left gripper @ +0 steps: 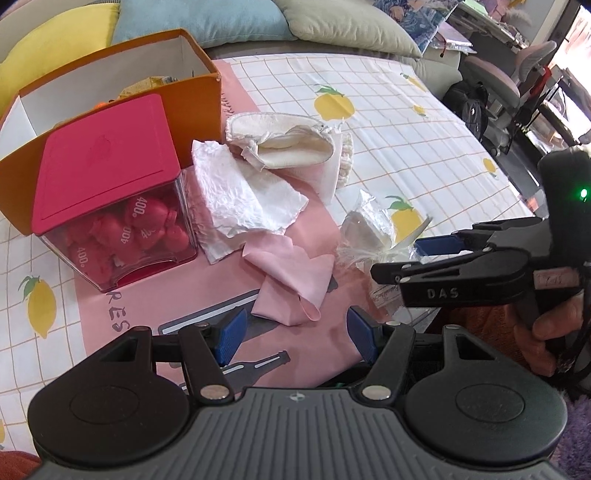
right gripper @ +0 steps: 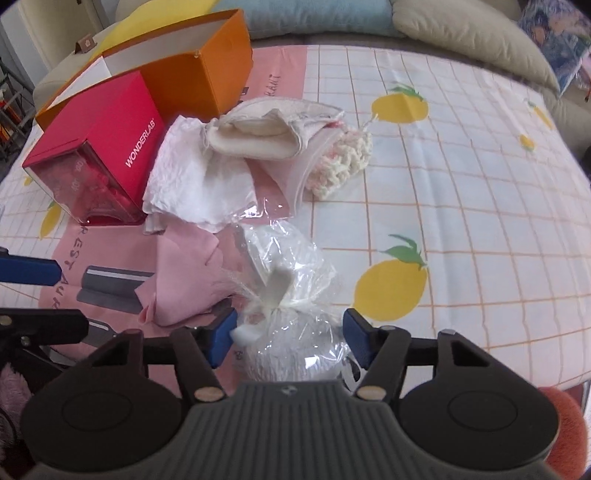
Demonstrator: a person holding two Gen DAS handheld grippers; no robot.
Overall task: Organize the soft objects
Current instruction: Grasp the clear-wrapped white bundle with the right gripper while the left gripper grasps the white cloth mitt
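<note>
A clear plastic bag (right gripper: 291, 343) tied around a white soft lump lies between the pads of my right gripper (right gripper: 290, 339). The pads stand at the bag's edges without squeezing it, so the gripper is open. From the left wrist view the right gripper (left gripper: 410, 258) straddles the tied end of that bag (left gripper: 365, 230). My left gripper (left gripper: 297, 336) is open just short of a crumpled pink cloth (left gripper: 291, 284), with nothing between its pads. Behind lie a crumpled white tissue (left gripper: 243, 199), a cream fabric pouch (left gripper: 291, 144) and a knitted piece (right gripper: 343, 162).
An open orange box (left gripper: 192, 92) stands at the back left. A clear box with a red lid (left gripper: 107, 173) holds red sachets in front of it. All rest on a pink mat (left gripper: 140, 310) over a lemon-print sheet (left gripper: 406, 122). Cushions (left gripper: 347, 22) line the back.
</note>
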